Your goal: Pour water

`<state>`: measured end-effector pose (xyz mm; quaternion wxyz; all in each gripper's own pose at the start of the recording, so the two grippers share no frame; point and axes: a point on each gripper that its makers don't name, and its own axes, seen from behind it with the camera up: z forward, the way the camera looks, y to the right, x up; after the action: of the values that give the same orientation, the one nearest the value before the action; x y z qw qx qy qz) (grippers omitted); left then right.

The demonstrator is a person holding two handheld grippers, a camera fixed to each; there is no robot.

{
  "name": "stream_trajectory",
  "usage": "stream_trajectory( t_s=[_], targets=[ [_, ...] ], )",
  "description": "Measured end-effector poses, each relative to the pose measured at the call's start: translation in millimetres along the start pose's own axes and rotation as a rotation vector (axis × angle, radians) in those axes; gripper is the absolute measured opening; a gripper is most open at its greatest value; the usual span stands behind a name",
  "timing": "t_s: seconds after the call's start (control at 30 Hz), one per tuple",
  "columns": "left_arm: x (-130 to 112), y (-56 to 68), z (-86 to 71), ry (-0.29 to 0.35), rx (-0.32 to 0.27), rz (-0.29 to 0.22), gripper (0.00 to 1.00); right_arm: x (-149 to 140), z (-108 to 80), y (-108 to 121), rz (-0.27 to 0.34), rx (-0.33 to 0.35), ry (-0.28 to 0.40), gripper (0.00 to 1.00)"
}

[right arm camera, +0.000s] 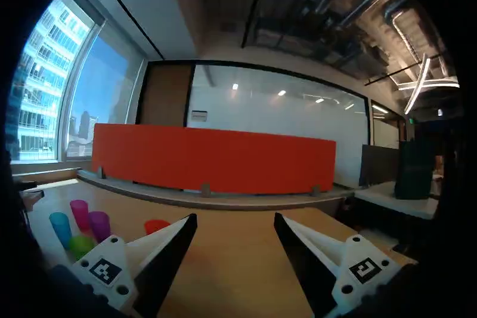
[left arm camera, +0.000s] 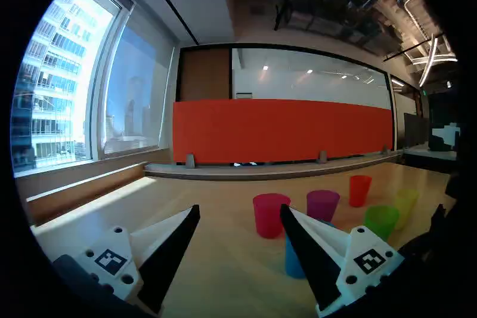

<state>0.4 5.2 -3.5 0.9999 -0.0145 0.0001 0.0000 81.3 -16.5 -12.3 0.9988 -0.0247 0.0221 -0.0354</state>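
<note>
Left gripper view: tapered plastic cups on smooth wood tbl

No readable text; the left claw and right claw bear only coded squares.

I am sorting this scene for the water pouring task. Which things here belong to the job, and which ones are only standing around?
For the job: pink cup, purple cup, orange-red cup, yellow cup, green cup, blue cup; left claw and right claw, both open and empty.

Only around: orange partition, window.
</note>
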Motion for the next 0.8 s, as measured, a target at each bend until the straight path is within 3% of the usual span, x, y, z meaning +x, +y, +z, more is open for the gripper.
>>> stream_trajectory(
  t_s=[0.47, 0.67, 0.8],
  targets=[
    [0, 0.3, 0.8, 0.0, 0.0, 0.0, 1.0, -28, 8.1, 15, 0.126, -0.002, -0.03, 1.0],
    [0, 0.3, 1.2, 0.0, 0.0, 0.0, 1.0, -48, 6.8, 25, 0.144, -0.017, -0.071, 0.99],
    [0, 0.1, 0.9, 0.0, 0.0, 0.0, 1.0, -51, 5.5, 19, 0.133, 0.016, -0.053, 0.99]
  ],
)
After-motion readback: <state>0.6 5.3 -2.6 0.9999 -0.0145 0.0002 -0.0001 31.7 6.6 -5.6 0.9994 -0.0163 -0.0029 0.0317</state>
